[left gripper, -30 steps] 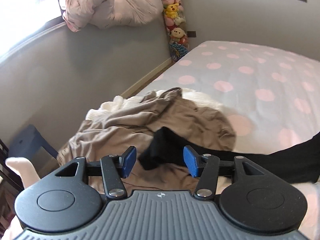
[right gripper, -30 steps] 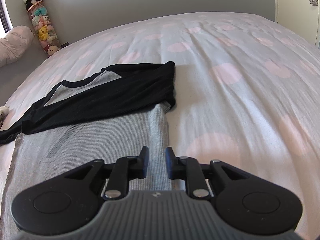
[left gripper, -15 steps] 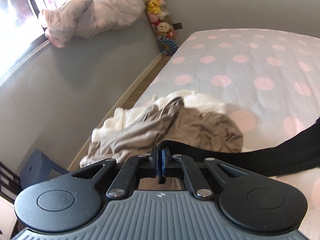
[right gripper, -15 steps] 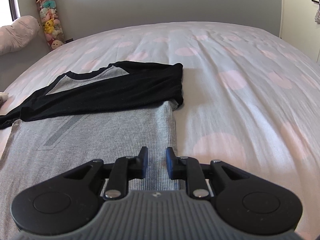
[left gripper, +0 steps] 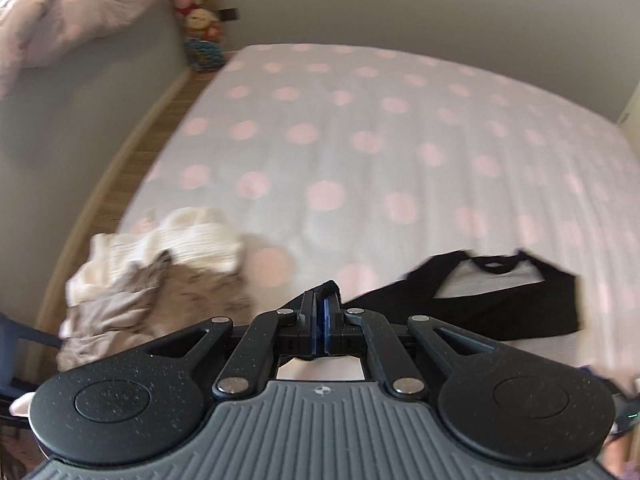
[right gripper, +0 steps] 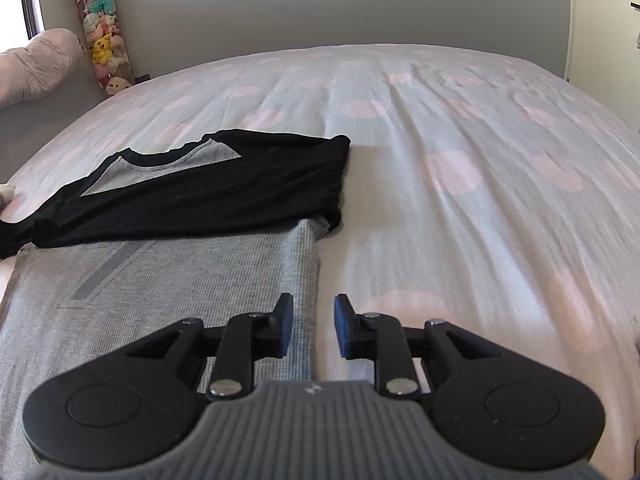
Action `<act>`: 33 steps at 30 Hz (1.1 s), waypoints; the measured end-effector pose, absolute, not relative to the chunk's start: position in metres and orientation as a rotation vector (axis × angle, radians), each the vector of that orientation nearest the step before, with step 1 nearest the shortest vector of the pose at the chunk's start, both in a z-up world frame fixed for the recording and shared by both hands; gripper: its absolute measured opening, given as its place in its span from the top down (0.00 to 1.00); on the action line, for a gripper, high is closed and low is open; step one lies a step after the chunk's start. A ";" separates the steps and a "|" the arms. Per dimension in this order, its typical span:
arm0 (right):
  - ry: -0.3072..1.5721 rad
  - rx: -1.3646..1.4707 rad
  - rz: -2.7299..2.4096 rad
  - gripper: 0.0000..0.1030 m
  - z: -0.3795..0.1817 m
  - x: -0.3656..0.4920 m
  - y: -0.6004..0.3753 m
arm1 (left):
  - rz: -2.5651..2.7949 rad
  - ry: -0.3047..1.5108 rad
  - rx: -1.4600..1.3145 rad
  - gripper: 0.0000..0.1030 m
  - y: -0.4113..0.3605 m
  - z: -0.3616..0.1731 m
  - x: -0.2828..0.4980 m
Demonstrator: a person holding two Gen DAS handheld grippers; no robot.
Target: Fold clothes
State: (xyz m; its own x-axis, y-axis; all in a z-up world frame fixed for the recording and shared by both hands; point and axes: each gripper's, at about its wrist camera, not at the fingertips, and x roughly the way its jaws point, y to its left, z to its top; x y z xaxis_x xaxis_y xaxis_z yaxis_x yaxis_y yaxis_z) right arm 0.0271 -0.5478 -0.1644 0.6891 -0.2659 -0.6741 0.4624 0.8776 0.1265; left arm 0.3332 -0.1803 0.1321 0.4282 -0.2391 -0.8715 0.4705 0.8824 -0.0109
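- Gripping the black sleeve [left gripper: 400, 300], the left gripper [left gripper: 320, 312] has its fingers clamped shut on it.
- Right gripper [right gripper: 314, 330]: fingers narrowly parted and just opening, straddling the grey shirt [right gripper: 160, 300] edge on the bed [right gripper: 460, 140].

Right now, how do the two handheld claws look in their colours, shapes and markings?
The left claw and the right claw look alike. Each has a grey ribbed body with a small round crosshair mark, two black speckled round housings, black linkage arms with silver rivets, and blue pads on the fingertips. No cables or sleeves are clearly visible.
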 end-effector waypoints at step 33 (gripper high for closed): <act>0.611 0.531 -0.380 0.70 -0.179 0.020 -0.592 | -1.034 1.287 0.241 0.75 -0.501 -0.072 0.261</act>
